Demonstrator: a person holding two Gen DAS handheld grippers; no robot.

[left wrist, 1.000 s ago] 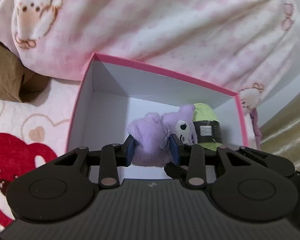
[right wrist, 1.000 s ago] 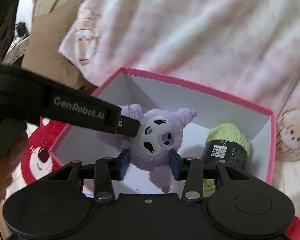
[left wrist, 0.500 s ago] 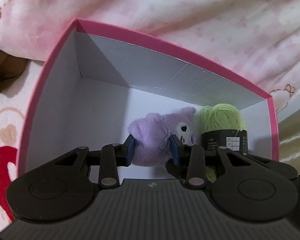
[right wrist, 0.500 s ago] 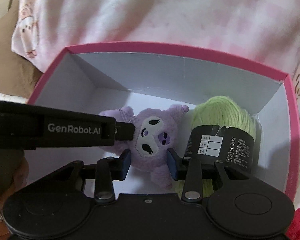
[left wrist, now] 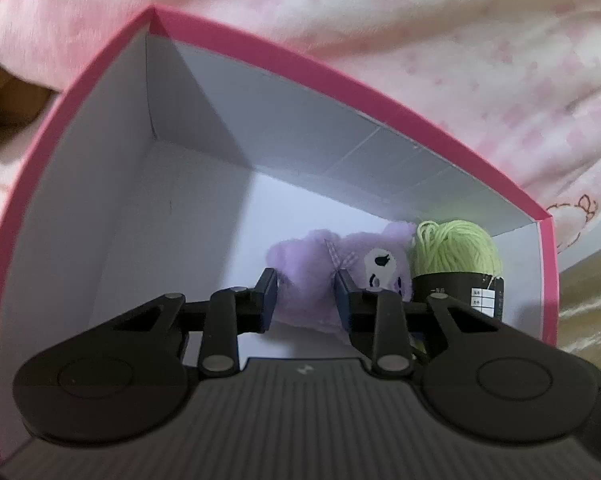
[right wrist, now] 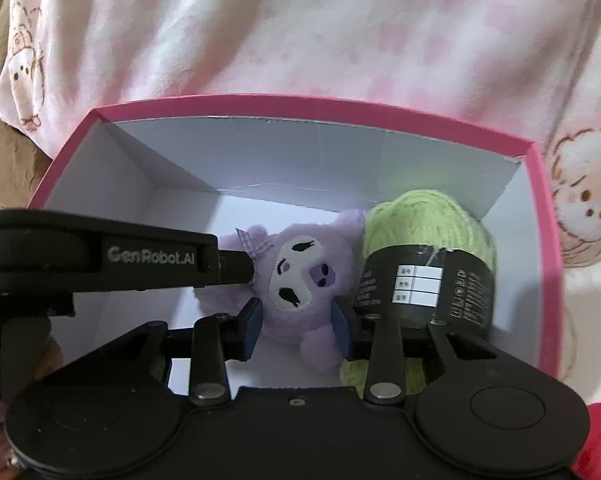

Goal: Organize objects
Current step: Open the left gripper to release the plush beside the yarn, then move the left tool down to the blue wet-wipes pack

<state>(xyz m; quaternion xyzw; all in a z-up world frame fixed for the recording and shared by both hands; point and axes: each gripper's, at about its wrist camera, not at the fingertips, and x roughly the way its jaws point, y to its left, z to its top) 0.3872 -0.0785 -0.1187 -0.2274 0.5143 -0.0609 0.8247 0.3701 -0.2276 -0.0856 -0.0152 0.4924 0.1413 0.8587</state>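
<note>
Item 1, pink box (left wrist: pixel 268 54): open-topped, white inside, pink rim, standing on bedding beside a pink-and-white quilt (right wrist: pixel 300 32). A second ago we saw it from higher up; it now fills both views, since both tools have sunk into it.

Item 2, purple plush (right wrist: pixel 296 280): lying on the box floor, face up, touching item 3 on its right. A second ago it hung above the floor; we now log it as down, or very nearly so.

Item 3, green yarn ball (right wrist: pixel 424 228): black paper band around it, resting in the right part of the box against the plush. Unmoved.

Item 4, left tool (left wrist: pixel 304 298): its jaws are closing, with the plush's back part between the blue pads; we read it as clenched on the plush. In the right wrist view one of its fingers reaches in from the left to the plush's head by the checked bow (right wrist: pixel 252 246).

Item 5, right tool (right wrist: pixel 296 324): jaws closing too, pads pressing the plush's lower body, so grasping the same toy.

Meaning for the task, as we judge it: the plush has reached its place in the box beside the yarn, and placing it is all but complete. What remains for this item is to let go with both tools and lift clear without dragging the toy or nudging the yarn.
</note>
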